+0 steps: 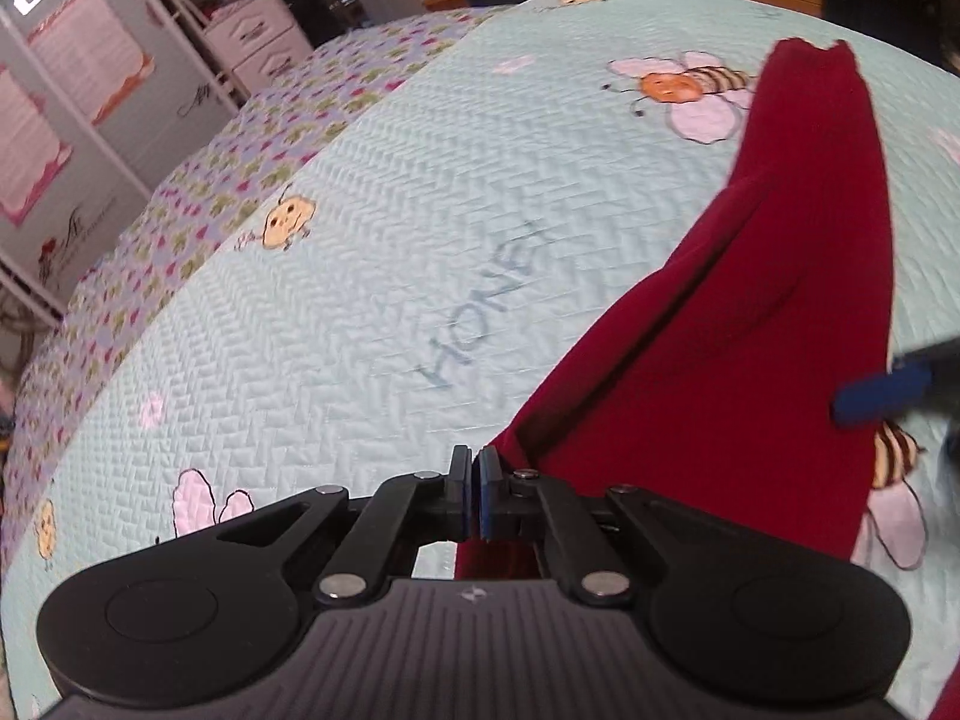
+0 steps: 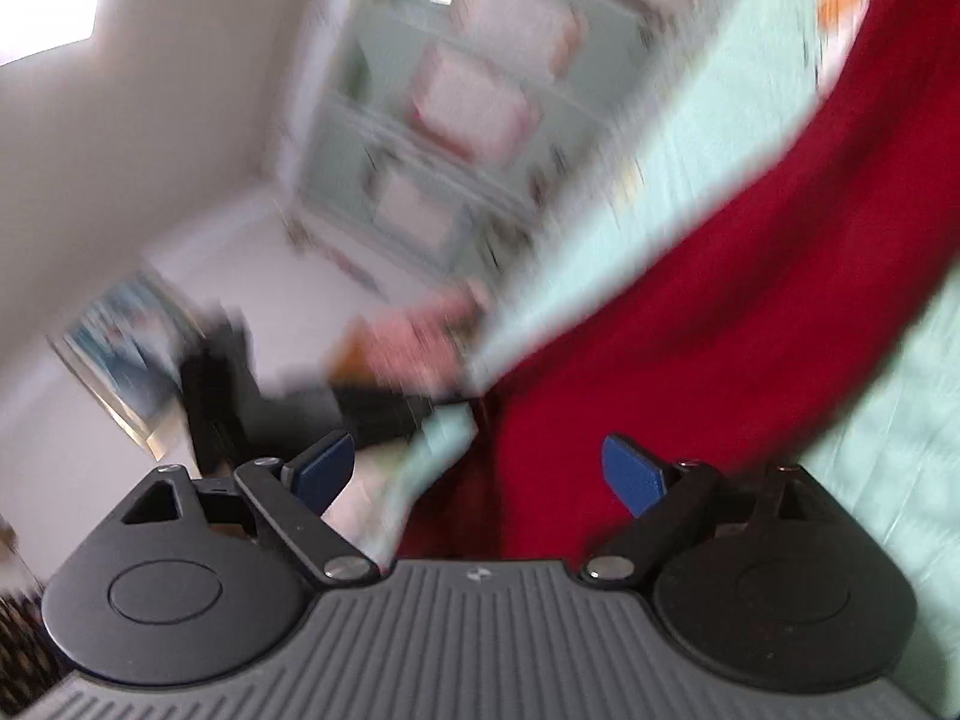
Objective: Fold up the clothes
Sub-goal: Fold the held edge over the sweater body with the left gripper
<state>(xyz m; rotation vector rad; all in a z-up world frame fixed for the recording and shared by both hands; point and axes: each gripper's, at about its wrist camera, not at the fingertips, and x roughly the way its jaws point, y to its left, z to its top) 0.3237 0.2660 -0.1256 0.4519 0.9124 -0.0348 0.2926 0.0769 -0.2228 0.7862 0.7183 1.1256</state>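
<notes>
Our left claw [image 1: 474, 492] pinches the red cloth's [image 1: 750, 324] edge on the bed [image 1: 360, 276]. Our right claw [image 2: 480, 474] is wide open, holding nothing. We should pull gently and straight.

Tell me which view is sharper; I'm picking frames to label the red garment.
Left wrist view: mostly sharp, the red garment and the quilt print readable, fisheye bending the bed edge. Right wrist view: heavy motion blur over garment and shelves; only the right claw is crisp.
</notes>
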